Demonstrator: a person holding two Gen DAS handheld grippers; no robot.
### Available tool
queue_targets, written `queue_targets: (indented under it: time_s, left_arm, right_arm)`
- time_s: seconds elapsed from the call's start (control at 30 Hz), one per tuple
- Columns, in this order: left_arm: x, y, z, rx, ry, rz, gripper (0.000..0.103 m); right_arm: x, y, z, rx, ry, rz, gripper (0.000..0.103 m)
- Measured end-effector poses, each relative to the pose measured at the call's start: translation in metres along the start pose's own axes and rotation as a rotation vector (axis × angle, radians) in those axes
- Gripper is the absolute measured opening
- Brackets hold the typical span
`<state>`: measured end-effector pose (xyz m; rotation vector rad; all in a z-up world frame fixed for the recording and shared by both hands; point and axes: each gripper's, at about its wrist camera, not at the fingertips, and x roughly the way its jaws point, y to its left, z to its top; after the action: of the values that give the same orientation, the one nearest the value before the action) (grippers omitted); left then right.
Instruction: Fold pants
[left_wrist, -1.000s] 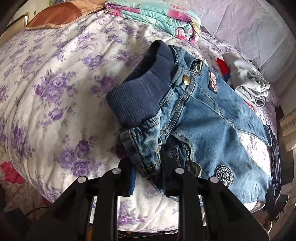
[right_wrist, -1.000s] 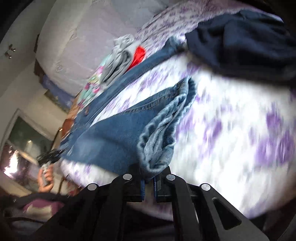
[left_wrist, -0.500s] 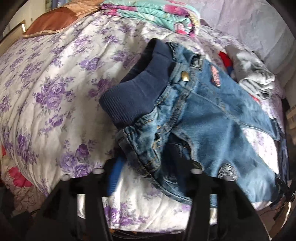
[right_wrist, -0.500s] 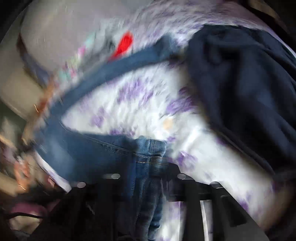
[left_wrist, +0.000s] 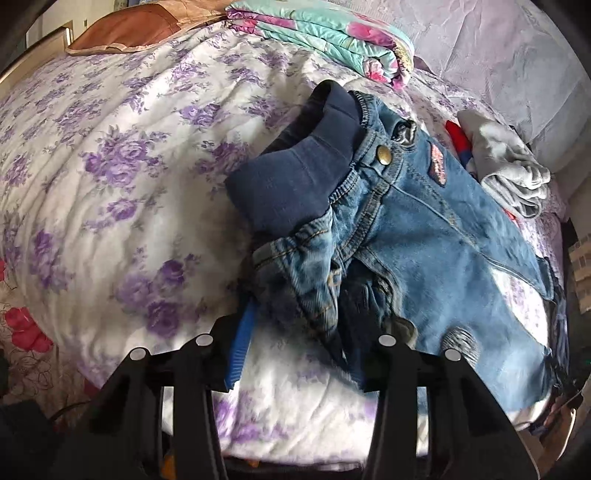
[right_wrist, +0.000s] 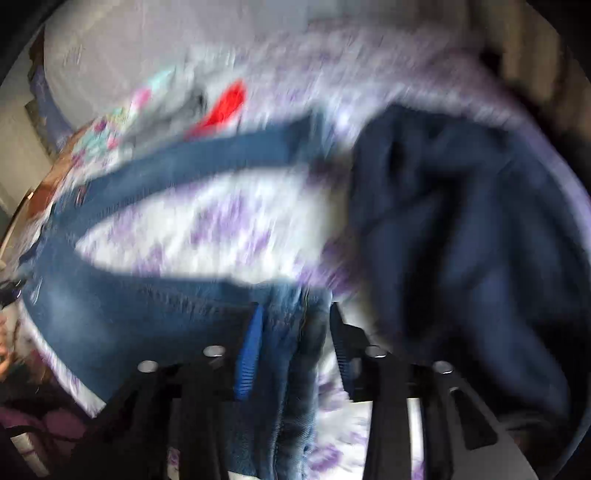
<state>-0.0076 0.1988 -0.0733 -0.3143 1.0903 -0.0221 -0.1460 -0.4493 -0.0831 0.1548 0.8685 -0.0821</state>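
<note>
Small blue jeans (left_wrist: 436, 236) with a dark navy ribbed waistband (left_wrist: 295, 184) lie on a purple-flowered bedspread (left_wrist: 110, 177). My left gripper (left_wrist: 299, 343) is open, its jaws wide apart around the bunched near corner of the waist, which lies loose between them. In the blurred right wrist view the jeans' legs (right_wrist: 147, 306) spread apart on the bed. My right gripper (right_wrist: 295, 332) is open, with a leg hem lying between its fingers.
A folded floral quilt (left_wrist: 325, 37) and a brown pillow (left_wrist: 125, 33) lie at the far end. Grey and red clothes (left_wrist: 506, 166) sit right of the jeans. A dark navy garment (right_wrist: 461, 240) lies beside the leg hem.
Both grippers have opened and let go of the jeans. The waist corner and the leg hem have dropped onto the bed. The right gripper is moving fast.
</note>
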Motion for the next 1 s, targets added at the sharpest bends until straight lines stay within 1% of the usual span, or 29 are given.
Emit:
queue_targets:
  time_s: [0.03, 0.07, 0.1, 0.13, 0.17, 0.2, 0.23, 0.27, 0.3, 0.33, 0.37, 0.4, 0.43, 0.47, 0.5, 0.53, 0.57, 0.6, 0.63, 0.67, 0.7, 0.73, 0.77, 0.8, 0.83, 0.87, 0.93, 0.97, 1.0]
  left_arm:
    - [-0.01, -0.002, -0.001, 0.019, -0.011, 0.006, 0.043]
    - [-0.02, -0.005, -0.001, 0.038, -0.028, 0.016, 0.042]
    - [-0.039, -0.013, -0.003, 0.079, -0.068, 0.035, 0.041]
    - [-0.052, -0.019, -0.003, 0.106, -0.1, 0.038, 0.041]
    - [-0.065, -0.029, -0.004, 0.142, -0.141, 0.038, 0.041]
    - [-0.072, -0.037, -0.004, 0.168, -0.163, 0.039, 0.041]
    - [-0.075, -0.05, -0.004, 0.211, -0.182, 0.035, 0.042]
    - [-0.072, -0.059, -0.004, 0.237, -0.186, 0.031, 0.048]
    - [-0.058, -0.072, -0.004, 0.269, -0.167, 0.034, 0.051]
    - [-0.04, -0.081, -0.004, 0.291, -0.135, 0.041, 0.052]
    - [-0.019, -0.086, -0.005, 0.313, -0.093, 0.065, 0.052]
    - [0.012, -0.085, -0.007, 0.319, -0.022, 0.117, 0.052]
    - [0.037, -0.078, -0.01, 0.31, 0.032, 0.134, 0.055]
    - [0.035, -0.079, -0.01, 0.326, 0.0, 0.135, 0.055]
    - [0.029, -0.082, -0.009, 0.352, 0.006, 0.144, 0.054]
    - [0.021, -0.084, -0.006, 0.353, 0.016, 0.13, 0.051]
    - [0.013, -0.086, -0.002, 0.351, 0.011, 0.102, 0.052]
    - [-0.006, -0.092, 0.008, 0.374, -0.037, 0.074, 0.052]
    - [-0.016, -0.098, 0.015, 0.397, -0.076, 0.084, 0.056]
    - [-0.031, -0.105, 0.031, 0.427, -0.142, 0.107, 0.071]
    - [-0.036, -0.109, 0.044, 0.432, -0.175, 0.115, 0.08]
    - [-0.039, -0.11, 0.063, 0.428, -0.201, 0.121, 0.09]
    - [-0.038, -0.11, 0.076, 0.423, -0.208, 0.124, 0.09]
    - [-0.029, -0.108, 0.099, 0.42, -0.193, 0.129, 0.09]
    - [-0.019, -0.106, 0.119, 0.406, -0.176, 0.133, 0.09]
    - [-0.002, -0.098, 0.141, 0.389, -0.136, 0.125, 0.09]
    - [0.028, -0.079, 0.172, 0.337, -0.079, 0.132, 0.089]
    - [0.04, -0.067, 0.182, 0.313, -0.05, 0.128, 0.088]
    - [0.058, -0.056, 0.195, 0.29, 0.001, 0.114, 0.088]
  right_arm:
    - [-0.015, 0.001, 0.002, -0.006, -0.047, -0.029, 0.044]
    - [-0.028, 0.005, 0.004, -0.005, -0.079, -0.016, 0.045]
    - [-0.035, 0.008, 0.008, -0.001, -0.098, 0.044, 0.045]
    - [-0.04, 0.02, 0.009, -0.014, -0.096, 0.151, 0.045]
    - [-0.039, 0.032, 0.008, -0.041, -0.074, 0.217, 0.043]
    - [-0.032, 0.045, 0.007, -0.073, -0.044, 0.245, 0.043]
    - [-0.019, 0.058, 0.004, -0.104, -0.006, 0.254, 0.043]
    - [-0.004, 0.064, 0.002, -0.109, 0.029, 0.255, 0.044]
    - [0.018, 0.066, -0.003, -0.091, 0.092, 0.239, 0.045]
    - [0.038, 0.064, -0.008, -0.066, 0.152, 0.212, 0.045]
    - [0.052, 0.06, -0.014, -0.045, 0.189, 0.214, 0.045]
    - [0.049, 0.061, -0.02, -0.052, 0.149, 0.224, 0.047]
    - [0.046, 0.063, -0.018, -0.063, 0.156, 0.225, 0.048]
    - [0.038, 0.066, -0.012, -0.063, 0.149, 0.221, 0.048]
    - [0.024, 0.071, -0.003, -0.069, 0.11, 0.244, 0.051]
    - [0.009, 0.079, 0.006, -0.098, 0.067, 0.275, 0.054]
    - [0.001, 0.092, 0.018, -0.147, 0.026, 0.29, 0.065]
    - [-0.005, 0.104, 0.028, -0.186, 0.001, 0.296, 0.079]
    - [-0.012, 0.124, 0.046, -0.259, -0.041, 0.304, 0.084]
    - [-0.016, 0.141, 0.059, -0.313, -0.072, 0.309, 0.093]
    - [-0.014, 0.162, 0.078, -0.36, -0.096, 0.32, 0.095]
    - [-0.006, 0.188, 0.099, -0.414, -0.108, 0.352, 0.095]
    - [0.003, 0.207, 0.116, -0.45, -0.106, 0.375, 0.095]
    - [0.021, 0.23, 0.138, -0.49, -0.096, 0.392, 0.095]
    - [0.032, 0.246, 0.147, -0.514, -0.082, 0.39, 0.095]
    - [0.05, 0.262, 0.16, -0.542, -0.058, 0.386, 0.095]
    - [0.089, 0.291, 0.182, -0.586, -0.011, 0.344, 0.095]
    - [0.112, 0.3, 0.191, -0.606, 0.021, 0.33, 0.094]
    - [0.136, 0.306, 0.199, -0.623, 0.064, 0.312, 0.092]
